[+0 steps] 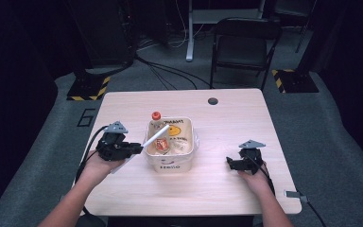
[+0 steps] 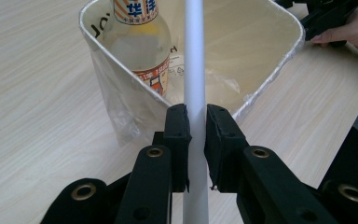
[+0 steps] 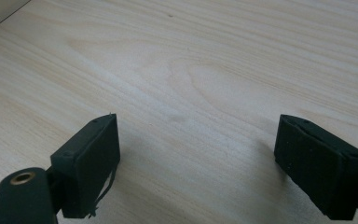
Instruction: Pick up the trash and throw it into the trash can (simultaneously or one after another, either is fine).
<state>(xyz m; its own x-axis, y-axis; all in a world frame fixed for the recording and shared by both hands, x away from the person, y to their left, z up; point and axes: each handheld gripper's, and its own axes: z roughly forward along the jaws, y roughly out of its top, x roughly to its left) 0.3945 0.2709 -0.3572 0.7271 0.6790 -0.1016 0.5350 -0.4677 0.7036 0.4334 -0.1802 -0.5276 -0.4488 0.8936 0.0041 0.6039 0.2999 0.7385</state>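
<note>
The table (image 1: 227, 142) has a pale wood-grain top, smooth and matt, with fine streaks that run along its length. The white stick (image 2: 195, 70) looks like smooth plastic with a faint sheen. The bin (image 2: 279, 60) has thin cream walls, matt inside, and a clear, crinkled, glossy plastic liner (image 2: 121, 112) hangs over its near edge. The bottle (image 2: 140, 46) is clear and glossy, with a printed paper-like label and an orange cap. The left gripper (image 2: 195, 140) has matt black plastic jaws with brass-coloured metal rivets; the right gripper (image 3: 209, 158) has matt, slightly rough black pads.
</note>
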